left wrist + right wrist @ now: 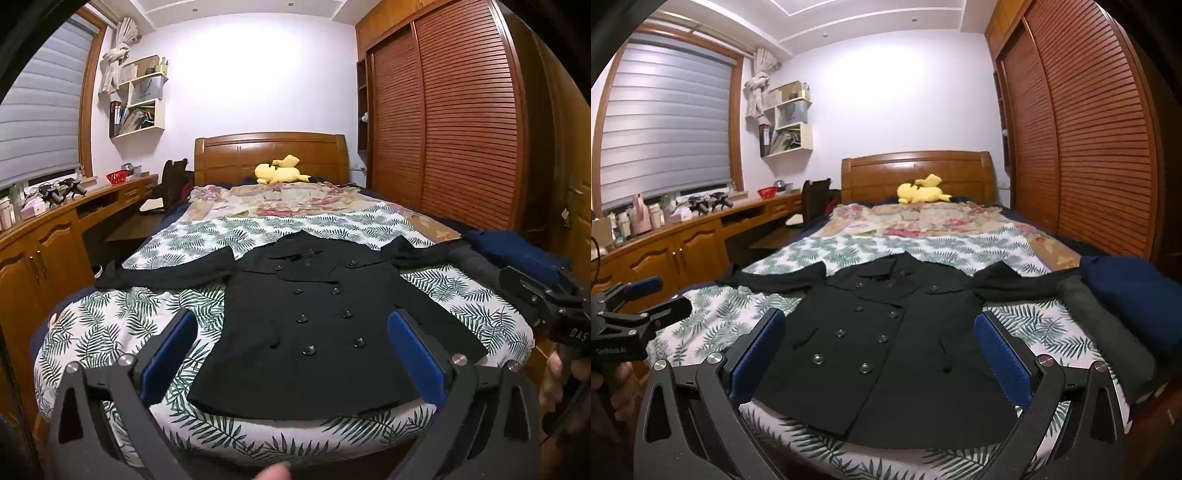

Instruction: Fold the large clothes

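The left gripper (291,343) hovers with jaws wide apart and empty; the black coat (306,332) lies spread flat at the bed's (110,332) foot edge; the right gripper (879,347) likewise gapes empty; thick cloth may slip from a shallow pinch.

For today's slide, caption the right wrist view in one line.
Open right gripper poised over a black double-breasted coat spread flat on the leaf-print bedspread.

a yellow plush toy (280,171) lies by the wooden headboard (271,157), beside a slatted wardrobe (461,122).
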{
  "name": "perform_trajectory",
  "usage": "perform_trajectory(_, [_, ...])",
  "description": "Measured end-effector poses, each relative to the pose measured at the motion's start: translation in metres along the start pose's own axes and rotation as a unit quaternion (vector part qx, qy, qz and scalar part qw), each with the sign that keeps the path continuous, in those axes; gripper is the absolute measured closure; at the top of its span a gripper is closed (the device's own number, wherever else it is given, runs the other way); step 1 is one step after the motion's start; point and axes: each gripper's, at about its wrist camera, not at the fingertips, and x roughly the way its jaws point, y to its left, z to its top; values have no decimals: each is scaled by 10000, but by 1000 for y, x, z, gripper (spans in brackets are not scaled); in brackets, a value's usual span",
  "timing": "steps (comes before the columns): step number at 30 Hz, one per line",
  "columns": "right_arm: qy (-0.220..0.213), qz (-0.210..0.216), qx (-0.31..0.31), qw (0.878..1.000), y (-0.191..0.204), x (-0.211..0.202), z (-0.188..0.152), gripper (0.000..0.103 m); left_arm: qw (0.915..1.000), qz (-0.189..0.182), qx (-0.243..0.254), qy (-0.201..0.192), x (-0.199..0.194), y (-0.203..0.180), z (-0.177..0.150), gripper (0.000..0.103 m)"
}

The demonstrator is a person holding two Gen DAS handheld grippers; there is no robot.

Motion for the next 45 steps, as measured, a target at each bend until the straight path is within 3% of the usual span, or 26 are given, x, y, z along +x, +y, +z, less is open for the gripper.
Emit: perform_trajectory(45, [-31,28,160,9999,3,-2,-2,0,9999,67,-57,-75,-8,3,-2,0])
